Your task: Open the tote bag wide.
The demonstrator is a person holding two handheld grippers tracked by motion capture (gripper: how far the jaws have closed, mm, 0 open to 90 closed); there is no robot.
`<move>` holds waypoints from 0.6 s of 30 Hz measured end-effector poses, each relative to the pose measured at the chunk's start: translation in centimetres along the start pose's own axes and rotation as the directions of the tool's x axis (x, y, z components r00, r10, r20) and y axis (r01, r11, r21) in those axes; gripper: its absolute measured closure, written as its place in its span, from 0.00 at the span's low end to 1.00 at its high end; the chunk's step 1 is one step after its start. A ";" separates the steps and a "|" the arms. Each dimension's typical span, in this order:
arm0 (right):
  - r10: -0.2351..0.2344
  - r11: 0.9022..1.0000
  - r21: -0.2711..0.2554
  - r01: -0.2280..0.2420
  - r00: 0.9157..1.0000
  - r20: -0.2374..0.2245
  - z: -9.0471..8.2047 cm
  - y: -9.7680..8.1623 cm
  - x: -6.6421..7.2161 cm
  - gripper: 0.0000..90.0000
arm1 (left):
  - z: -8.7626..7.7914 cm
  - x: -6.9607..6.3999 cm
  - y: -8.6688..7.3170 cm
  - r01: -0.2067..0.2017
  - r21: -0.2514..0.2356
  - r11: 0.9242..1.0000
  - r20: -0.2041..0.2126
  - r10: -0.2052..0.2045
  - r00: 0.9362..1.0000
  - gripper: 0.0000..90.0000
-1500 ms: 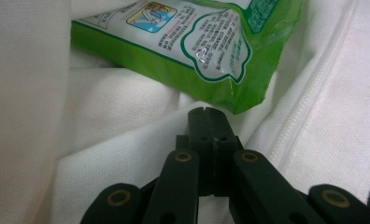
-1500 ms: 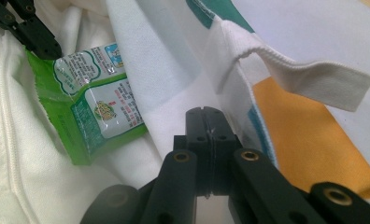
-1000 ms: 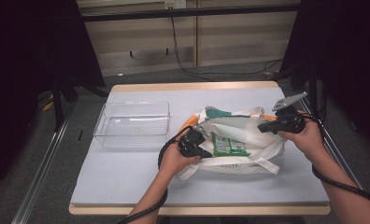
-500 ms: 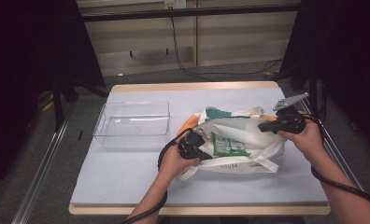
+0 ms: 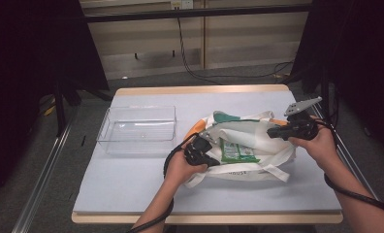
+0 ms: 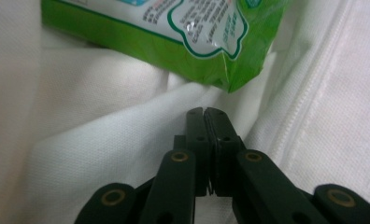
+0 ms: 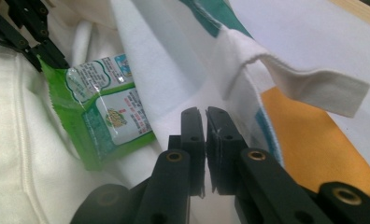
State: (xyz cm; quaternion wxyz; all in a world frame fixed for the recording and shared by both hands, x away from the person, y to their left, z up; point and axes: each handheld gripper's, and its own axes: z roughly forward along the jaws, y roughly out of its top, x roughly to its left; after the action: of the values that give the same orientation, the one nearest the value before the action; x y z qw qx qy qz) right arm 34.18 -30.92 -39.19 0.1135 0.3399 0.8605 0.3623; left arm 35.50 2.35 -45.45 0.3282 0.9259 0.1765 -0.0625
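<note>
Seen from above: I hold my left gripper [image 5: 200, 151] at the near-left edge of the white tote bag [image 5: 250, 136], which lies right of centre on the surface [image 5: 132, 179]; my right gripper [image 5: 289, 130] sits at the bag's far-right edge. In the left gripper view, the jaws of my left gripper [image 6: 205, 114] stand nearly together, a thin slit between the pads, their tips over a fold of white cloth; I cannot tell whether any cloth is pinched there. They have just been opening slightly. A corner of the green snack packet [image 6: 174, 32] lies just beyond the tips, apart from them, and a stitched seam runs along the right. In the right gripper view, the jaws of my right gripper [image 7: 205, 114] likewise stand almost closed after easing apart a little, with the bag's white wall just behind them; whether they grip it I cannot tell. The packet lies inside the bag's mouth to the left, a loose bag handle [image 7: 309, 91] juts to the right, and an orange panel [image 7: 314, 140] lies beneath it. A clear plastic bin [image 5: 139, 128] stands to the left of the bag, well apart, with bare surface between it and the bag and along the near edge.
</note>
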 end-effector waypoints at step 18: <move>-0.059 0.998 -0.015 0.058 0.998 -0.022 -0.8 0.7 1.9 0.87 | -1.5 -1.0 1.1 -0.073 -0.028 0.997 -0.055 0.071 0.996 0.76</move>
State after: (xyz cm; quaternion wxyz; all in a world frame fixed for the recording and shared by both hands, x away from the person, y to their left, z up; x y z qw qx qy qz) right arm 32.74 -29.71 -37.99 0.1166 0.3096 0.8686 0.3688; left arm 34.94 2.23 -43.40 0.3392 0.9279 0.1528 -0.0231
